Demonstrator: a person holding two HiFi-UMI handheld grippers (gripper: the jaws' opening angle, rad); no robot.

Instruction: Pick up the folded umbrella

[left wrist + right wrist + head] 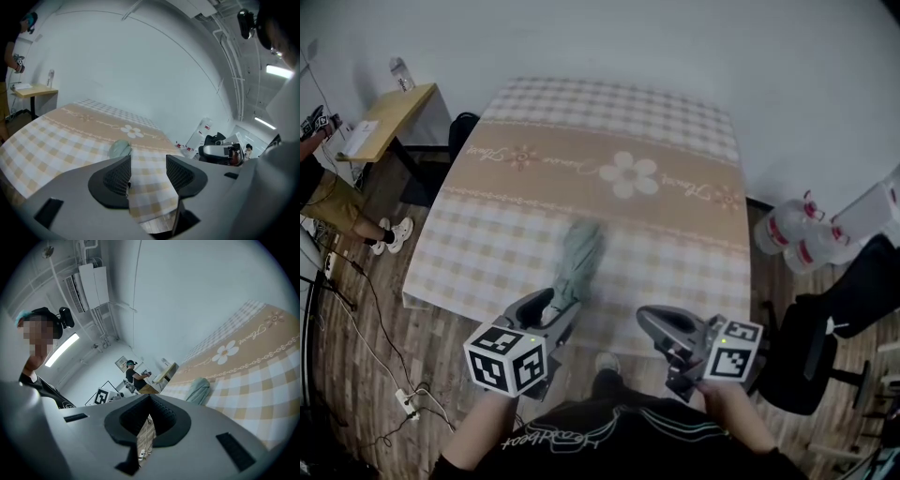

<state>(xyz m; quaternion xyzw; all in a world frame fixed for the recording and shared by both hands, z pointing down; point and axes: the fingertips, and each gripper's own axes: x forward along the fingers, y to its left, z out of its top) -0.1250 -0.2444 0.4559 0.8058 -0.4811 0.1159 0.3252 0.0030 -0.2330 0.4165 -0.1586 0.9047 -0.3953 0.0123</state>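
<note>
The folded umbrella (578, 261), pale green, lies lengthwise on the checked tablecloth (487, 244) near the table's front edge. My left gripper (555, 309) hovers over that edge at the umbrella's near end, jaws apart with nothing between them. In the left gripper view the umbrella (120, 149) sits just beyond the left fingertip, and only cloth shows through the gap of the left gripper (147, 174). My right gripper (664, 328) is off the table's front edge, to the right of the umbrella, fingertips together. The right gripper view shows the umbrella (199, 390) ahead and to the right of the right gripper (149, 398).
A wooden side desk (394, 112) with a bottle (400, 73) stands at the back left, a seated person (333, 202) beside it. Water jugs (792, 234) and a black chair (825, 347) are on the right. Cables and a power strip (403, 401) lie on the floor at left.
</note>
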